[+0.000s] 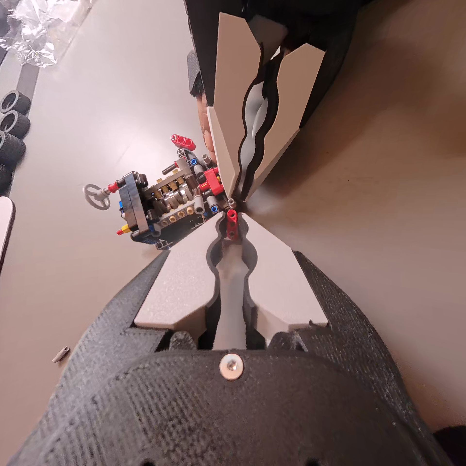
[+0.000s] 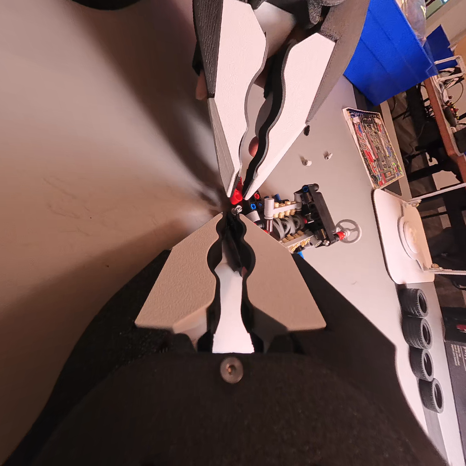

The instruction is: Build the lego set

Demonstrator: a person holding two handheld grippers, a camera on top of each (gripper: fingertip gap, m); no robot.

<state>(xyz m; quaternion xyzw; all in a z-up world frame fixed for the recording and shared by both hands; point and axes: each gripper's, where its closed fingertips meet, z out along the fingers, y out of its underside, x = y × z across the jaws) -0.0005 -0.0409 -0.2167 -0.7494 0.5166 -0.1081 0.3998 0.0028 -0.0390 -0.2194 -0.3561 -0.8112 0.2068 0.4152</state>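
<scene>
The model (image 1: 164,199) lies on the table (image 1: 100,113), left of the point where both grippers' tips meet. Its wheel (image 1: 97,200) sticks out at its left end. Four tyres (image 1: 11,131) stand in a row along the table's left edge, with a bag (image 1: 37,30) at the far left. A pin (image 1: 60,354) lies near left.

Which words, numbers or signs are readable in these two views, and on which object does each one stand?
Sticker sheet: printed graphics, any lettering too small to read.
Dark booklet beside the tyres: white lettering, too blurred to read.
Left wrist view: no text at all.
</scene>
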